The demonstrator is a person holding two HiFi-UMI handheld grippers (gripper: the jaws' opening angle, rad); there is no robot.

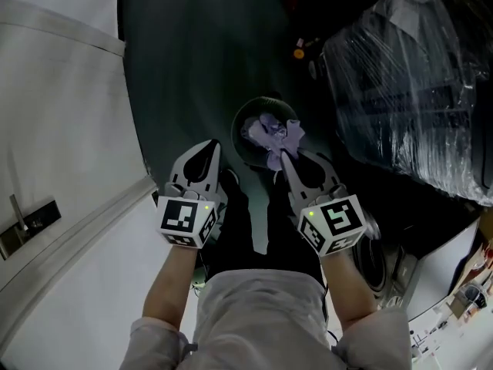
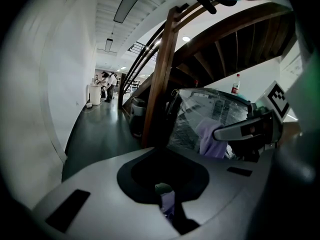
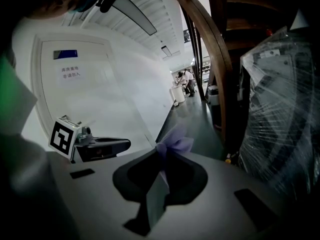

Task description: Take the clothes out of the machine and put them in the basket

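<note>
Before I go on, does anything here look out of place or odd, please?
Nothing serious. The lavender cloth is pinched in the right claw over the basket, as expected. The only stray item is a small orange object on the dark floor beside the plastic-wrapped bulk; I can't tell what it is.

The head view looks steeply down from above the person's forearms, close over the left gripper (image 1: 208, 146) and the right gripper (image 1: 283, 157), with dark floor (image 1: 185, 68) beyond their fingertips. Each gripper view sits just behind its own jaws and faces along them down a corridor (image 2: 95, 119). The left gripper view catches the other gripper to the right of its fingers, and the right gripper view catches its partner to the left. All three share the lilac cloth (image 1: 271, 133) and the plastic-wrapped bundle (image 1: 408, 91).
</note>
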